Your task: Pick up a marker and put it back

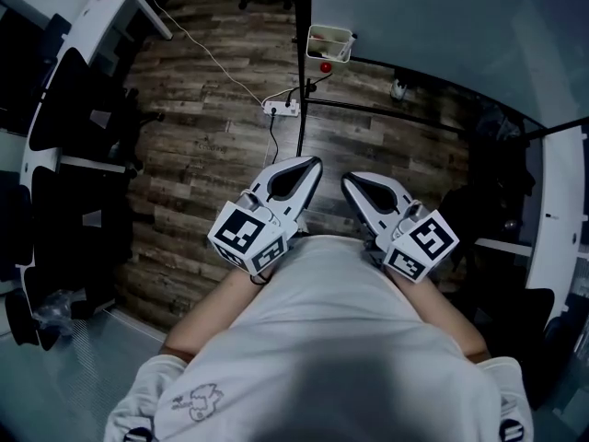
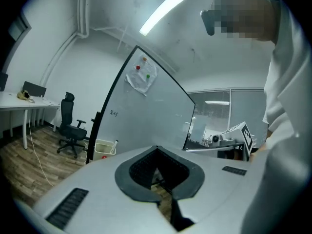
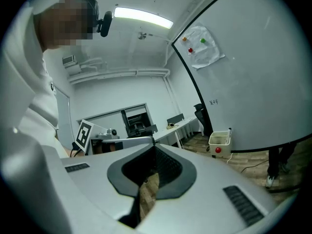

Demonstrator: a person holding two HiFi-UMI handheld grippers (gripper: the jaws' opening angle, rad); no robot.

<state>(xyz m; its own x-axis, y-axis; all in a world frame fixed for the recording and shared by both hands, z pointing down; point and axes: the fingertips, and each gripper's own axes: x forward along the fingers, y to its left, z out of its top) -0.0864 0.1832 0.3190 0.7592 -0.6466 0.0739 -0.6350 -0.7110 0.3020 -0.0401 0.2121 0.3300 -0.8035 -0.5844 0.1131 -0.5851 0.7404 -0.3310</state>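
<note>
On the head view I get both tools held close to the person's white shirt [image 1: 340,339], side by side above the dark wood-plank floor [image 1: 212,155]. A white power strip [image 1: 281,108] lies on the boards, and I see it in no other view. The open white tray [image 1: 329,42] at the foot of the large white whiteboard [image 1: 442,17] is well ahead of both grippers, but what it holds is too small to make out from up there.

The gripper views fill that in. A slim pale marker [image 2: 115,142] stands upright at the tray's corner, and the right gripper view shows it the same way. They also show a clear plastic sheet [image 3: 202,45] pinned high on the board, which the head view cuts off.

The left gripper [image 2: 157,148] is clenched tip to tip with nothing between its dark pads, only floor showing through the hollow behind them. The right gripper [image 3: 155,146] is pressed together and empty too.
</note>
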